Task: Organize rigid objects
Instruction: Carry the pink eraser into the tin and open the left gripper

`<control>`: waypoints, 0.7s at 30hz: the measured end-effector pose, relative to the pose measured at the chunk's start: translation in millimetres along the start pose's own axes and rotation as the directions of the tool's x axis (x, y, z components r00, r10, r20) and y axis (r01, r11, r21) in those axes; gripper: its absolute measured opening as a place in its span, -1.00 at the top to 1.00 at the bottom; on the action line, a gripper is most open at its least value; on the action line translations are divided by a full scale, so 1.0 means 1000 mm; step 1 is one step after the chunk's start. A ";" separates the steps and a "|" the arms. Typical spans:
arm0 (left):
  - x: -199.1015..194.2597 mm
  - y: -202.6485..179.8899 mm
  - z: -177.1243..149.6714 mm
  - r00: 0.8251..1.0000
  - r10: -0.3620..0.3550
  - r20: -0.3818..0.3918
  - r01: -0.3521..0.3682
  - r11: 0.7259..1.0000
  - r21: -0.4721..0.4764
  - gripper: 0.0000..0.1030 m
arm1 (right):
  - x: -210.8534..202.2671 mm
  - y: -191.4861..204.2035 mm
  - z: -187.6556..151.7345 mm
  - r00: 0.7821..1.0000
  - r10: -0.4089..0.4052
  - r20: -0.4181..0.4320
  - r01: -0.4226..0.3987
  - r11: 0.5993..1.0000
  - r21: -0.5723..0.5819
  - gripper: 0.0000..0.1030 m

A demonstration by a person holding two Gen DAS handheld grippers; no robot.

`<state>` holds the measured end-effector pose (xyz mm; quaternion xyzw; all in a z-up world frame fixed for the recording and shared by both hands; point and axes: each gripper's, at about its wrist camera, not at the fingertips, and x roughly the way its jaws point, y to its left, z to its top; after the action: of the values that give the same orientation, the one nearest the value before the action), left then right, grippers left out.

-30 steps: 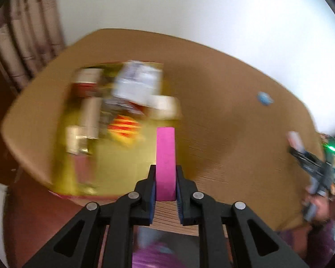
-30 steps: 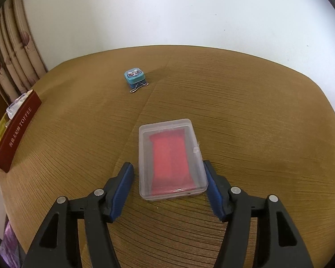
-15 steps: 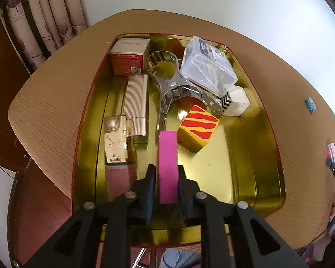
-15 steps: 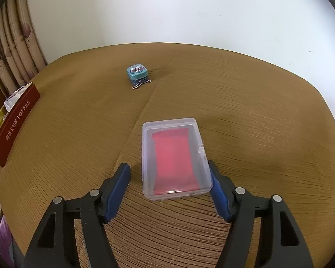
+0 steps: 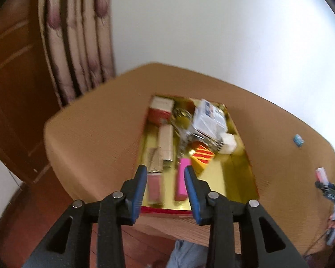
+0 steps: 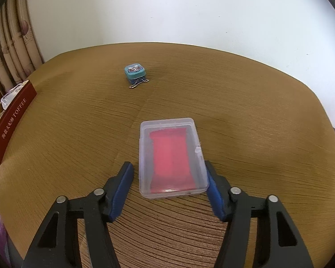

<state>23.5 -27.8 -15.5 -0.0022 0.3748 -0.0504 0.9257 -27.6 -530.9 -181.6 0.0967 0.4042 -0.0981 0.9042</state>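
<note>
1. I read "TOFFEE" on the red tin (image 6: 11,120) wall.
2. My left gripper (image 5: 165,189), just opening, is spread; the pink block (image 5: 182,179) lies in the gold tin.
3. My right gripper (image 6: 169,185), just closing, straddles the clear case (image 6: 170,156) on the table (image 6: 245,111); left pad apart.

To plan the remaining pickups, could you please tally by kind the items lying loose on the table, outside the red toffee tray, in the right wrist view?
clear plastic case with red contents: 1
small teal tin with a ball chain: 1
Total: 2
</note>
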 end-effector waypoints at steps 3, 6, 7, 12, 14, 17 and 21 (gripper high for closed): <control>0.000 -0.002 0.001 0.999 0.035 0.020 -0.035 0.999 0.016 0.30 | -0.003 -0.003 -0.003 1.000 0.001 0.004 -0.001 1.000 0.030 0.03; 0.005 0.000 0.003 1.000 0.014 0.005 -0.014 1.000 0.003 0.30 | -0.004 -0.004 -0.005 1.000 -0.008 0.007 0.008 0.999 0.040 0.03; 0.006 0.001 0.003 1.000 0.007 0.001 -0.007 1.000 0.001 0.30 | -0.004 -0.003 -0.005 1.000 -0.012 0.007 0.011 0.999 0.041 0.03; 0.009 0.000 0.004 1.000 -0.017 -0.011 0.017 1.000 0.001 0.30 | -0.004 -0.003 -0.005 1.000 -0.015 0.008 0.015 0.999 0.051 0.03; 0.007 -0.002 0.004 1.000 -0.007 0.007 0.007 1.000 0.010 0.29 | -0.003 -0.003 -0.004 1.000 -0.011 0.009 0.011 0.999 0.051 0.03; 0.006 -0.007 0.004 1.000 0.021 0.024 -0.021 0.999 0.035 0.23 | -0.003 -0.003 -0.004 1.000 -0.014 0.009 0.014 0.999 0.050 0.02; 0.015 -0.008 0.005 1.000 -0.003 -0.008 0.003 0.999 0.034 0.22 | -0.003 -0.003 -0.004 1.000 -0.013 0.010 0.012 0.998 0.055 0.02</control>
<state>36.7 -37.8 -22.1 0.0132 0.3777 -0.0581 0.9240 -33.3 -532.6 -182.0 0.1184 0.3973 -0.1152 0.9027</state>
